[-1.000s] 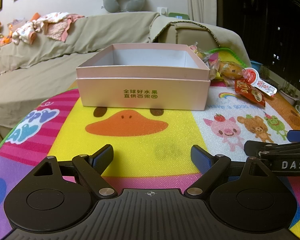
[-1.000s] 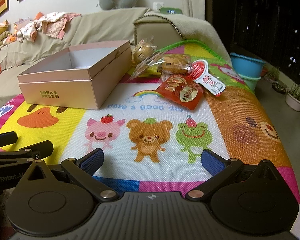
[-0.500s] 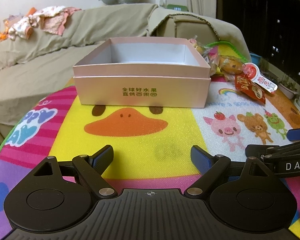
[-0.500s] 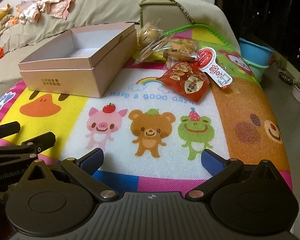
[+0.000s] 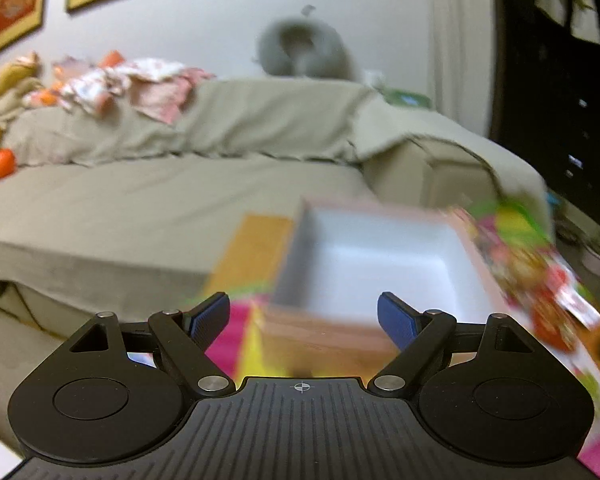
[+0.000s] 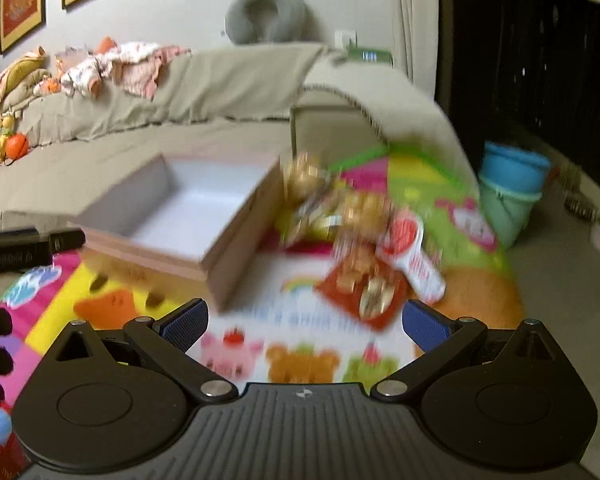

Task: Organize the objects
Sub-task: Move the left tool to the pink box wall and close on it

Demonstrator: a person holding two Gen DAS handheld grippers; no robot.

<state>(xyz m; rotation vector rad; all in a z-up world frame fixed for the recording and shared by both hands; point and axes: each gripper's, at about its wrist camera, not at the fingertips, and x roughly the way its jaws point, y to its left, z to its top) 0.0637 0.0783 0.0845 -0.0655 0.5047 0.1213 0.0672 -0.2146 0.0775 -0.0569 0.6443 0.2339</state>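
Both my left gripper (image 5: 303, 312) and right gripper (image 6: 304, 322) are spread wide, holding nothing. The snack packets (image 6: 356, 248) lie just right of the pink box (image 6: 188, 216). I should approach one packet slowly.

Both grippers, left (image 5: 303, 316) and right (image 6: 305, 322), fingers spread, empty.

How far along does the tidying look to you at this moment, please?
Nothing looks done: the pink box shows only its white inside. Nothing is in hand: the left gripper and right gripper are both open. All is left: the snack packets lie on the play mat beside the box.
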